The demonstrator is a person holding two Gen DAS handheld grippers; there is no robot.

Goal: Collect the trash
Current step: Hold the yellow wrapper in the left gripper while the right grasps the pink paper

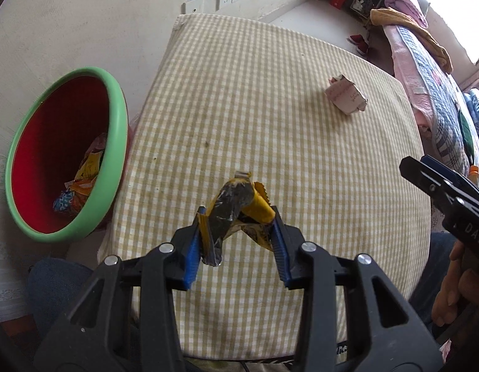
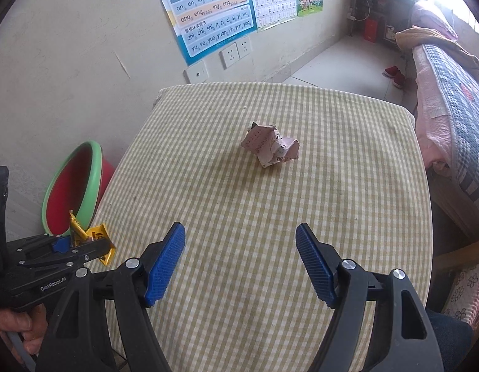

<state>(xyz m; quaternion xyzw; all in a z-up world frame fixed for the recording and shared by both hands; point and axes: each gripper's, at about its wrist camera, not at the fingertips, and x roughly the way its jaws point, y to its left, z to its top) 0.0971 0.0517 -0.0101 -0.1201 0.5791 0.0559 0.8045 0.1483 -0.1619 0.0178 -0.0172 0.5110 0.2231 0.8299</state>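
Observation:
My left gripper is shut on a crumpled yellow and black wrapper and holds it above the near left part of the checked table. The wrapper also shows in the right wrist view, with the left gripper at the table's left edge. A crumpled pink paper ball lies on the far right of the table; it sits mid-table ahead of my right gripper, in the right wrist view. My right gripper is open and empty, above the near table.
A red bin with a green rim stands on the floor left of the table, with several wrappers inside; it also shows in the right wrist view. A wall with posters is behind. A quilted bed runs along the right.

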